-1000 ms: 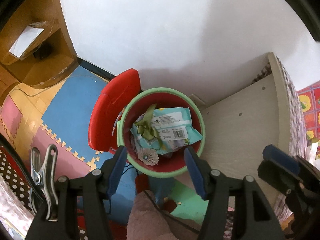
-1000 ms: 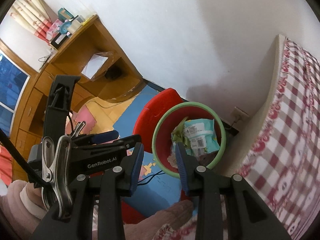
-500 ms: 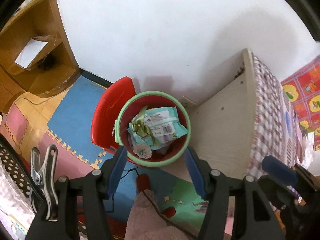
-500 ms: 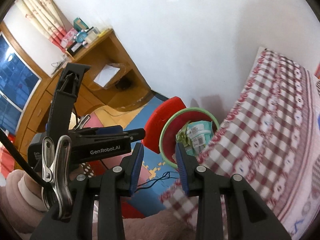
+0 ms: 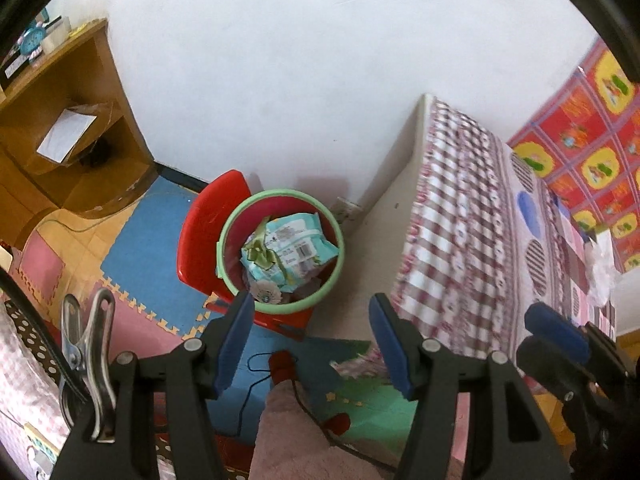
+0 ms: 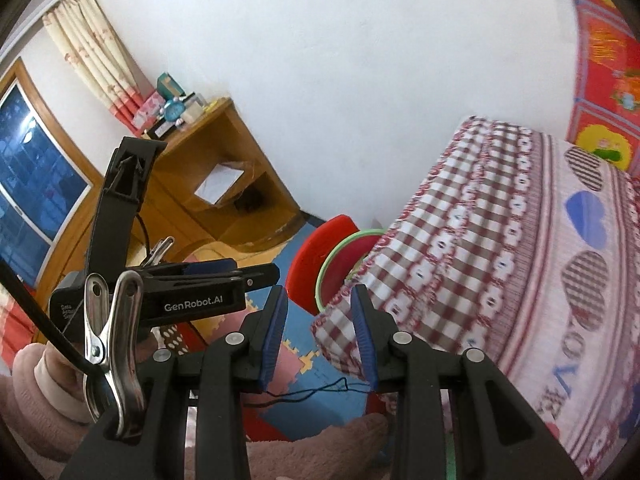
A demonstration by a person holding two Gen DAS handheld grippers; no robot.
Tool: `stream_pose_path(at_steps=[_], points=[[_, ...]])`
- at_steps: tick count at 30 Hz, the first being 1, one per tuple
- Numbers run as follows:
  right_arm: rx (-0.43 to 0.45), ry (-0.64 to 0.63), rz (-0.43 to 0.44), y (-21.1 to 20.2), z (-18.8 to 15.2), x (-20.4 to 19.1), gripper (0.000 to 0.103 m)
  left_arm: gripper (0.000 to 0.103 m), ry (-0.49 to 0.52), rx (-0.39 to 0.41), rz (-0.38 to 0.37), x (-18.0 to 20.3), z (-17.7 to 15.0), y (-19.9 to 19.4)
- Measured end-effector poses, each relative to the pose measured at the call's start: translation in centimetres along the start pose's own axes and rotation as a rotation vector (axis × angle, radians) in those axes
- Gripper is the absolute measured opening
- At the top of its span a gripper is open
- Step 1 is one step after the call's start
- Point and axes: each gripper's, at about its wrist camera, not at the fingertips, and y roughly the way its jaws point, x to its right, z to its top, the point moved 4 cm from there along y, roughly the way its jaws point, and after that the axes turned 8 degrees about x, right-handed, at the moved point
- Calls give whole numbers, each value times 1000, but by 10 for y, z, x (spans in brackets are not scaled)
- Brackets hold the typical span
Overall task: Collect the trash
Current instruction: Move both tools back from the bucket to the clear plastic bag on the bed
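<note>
Trash bin (image 5: 280, 254) upright, mouth upward, full.

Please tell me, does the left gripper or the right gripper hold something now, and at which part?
Nothing is held. The left gripper and right gripper both stand open with only air between their pads.

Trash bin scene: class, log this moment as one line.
left gripper: open, empty | right gripper: open, empty | trash bin: holds wipes pack, beside bed
</note>
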Motion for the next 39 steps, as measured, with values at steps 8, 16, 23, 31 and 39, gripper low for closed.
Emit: stream_pose_path(at_steps=[8, 16, 23, 31, 39], points=[[84, 39, -75, -60, -11, 20, 34, 63, 77, 5, -25, 52, -20, -26], [156, 101, -177, -121, -28, 53, 34, 63, 166, 14, -89, 115, -37, -40], [208, 150, -260, -168, -42, 84, 34, 63, 258, 15, -146, 179, -52, -45], [265, 235, -360, -213, -46, 127, 34, 63, 363, 6, -229, 257, -55, -46], [298, 333, -490, -248, -51, 186, 35, 63, 473, -20, -316, 329, -53, -31]])
